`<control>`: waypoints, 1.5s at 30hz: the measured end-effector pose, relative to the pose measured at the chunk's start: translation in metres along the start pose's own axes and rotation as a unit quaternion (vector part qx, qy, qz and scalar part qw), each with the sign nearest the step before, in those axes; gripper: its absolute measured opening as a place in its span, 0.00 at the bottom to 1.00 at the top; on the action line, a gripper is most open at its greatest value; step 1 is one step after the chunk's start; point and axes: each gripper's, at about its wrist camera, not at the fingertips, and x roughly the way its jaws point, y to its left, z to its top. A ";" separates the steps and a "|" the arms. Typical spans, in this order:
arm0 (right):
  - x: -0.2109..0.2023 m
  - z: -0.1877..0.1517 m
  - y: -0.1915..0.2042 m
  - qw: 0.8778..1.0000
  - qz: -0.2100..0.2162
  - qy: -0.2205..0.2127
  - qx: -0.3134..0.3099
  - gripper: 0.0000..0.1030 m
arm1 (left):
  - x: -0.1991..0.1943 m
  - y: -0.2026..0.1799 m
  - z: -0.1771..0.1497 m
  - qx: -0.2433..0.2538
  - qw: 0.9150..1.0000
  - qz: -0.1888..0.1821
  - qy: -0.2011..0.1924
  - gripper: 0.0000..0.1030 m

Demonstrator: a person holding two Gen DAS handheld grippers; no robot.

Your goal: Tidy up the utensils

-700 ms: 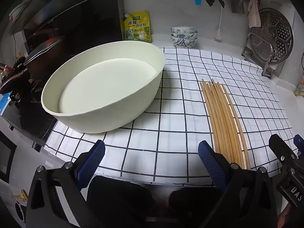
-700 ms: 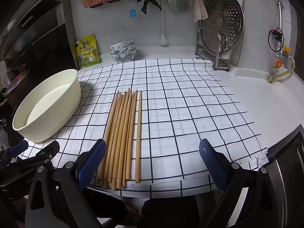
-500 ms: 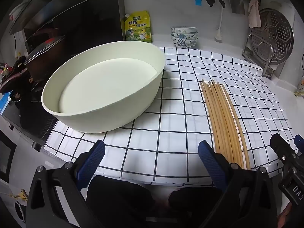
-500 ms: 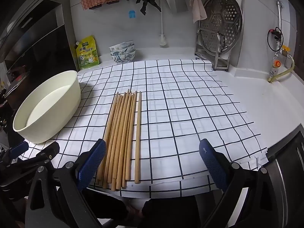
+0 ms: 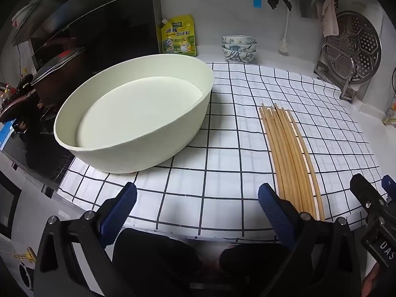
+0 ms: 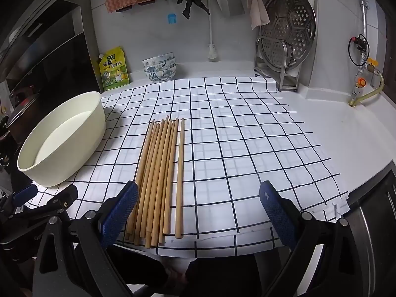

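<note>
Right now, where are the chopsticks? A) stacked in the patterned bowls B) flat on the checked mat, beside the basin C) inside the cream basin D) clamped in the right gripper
B: the chopsticks lie side by side on the checked mat, apart from the empty cream basin; neither gripper holds anything.

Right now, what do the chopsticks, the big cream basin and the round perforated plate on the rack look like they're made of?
Chopsticks: probably bamboo or wood, with a matte tan surface and no gloss.
Cream basin: likely plastic, though coated ceramic is possible; its thin, even wall and dull, uniform colour suggest plastic.
Perforated plate: metal, apparently stainless steel, with a grey reflective sheen and punched holes.
</note>
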 end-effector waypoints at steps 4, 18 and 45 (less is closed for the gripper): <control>0.000 0.000 -0.001 1.000 0.000 0.000 0.003 0.91 | 0.000 0.000 0.000 -0.002 1.000 0.001 0.000 0.94; -0.002 0.000 -0.002 1.000 -0.001 -0.004 0.003 0.91 | 0.000 0.000 0.000 -0.004 1.000 0.000 0.001 0.94; -0.002 0.004 -0.002 1.000 0.000 -0.005 0.003 0.91 | 0.001 -0.002 0.000 -0.004 1.000 0.001 0.000 0.94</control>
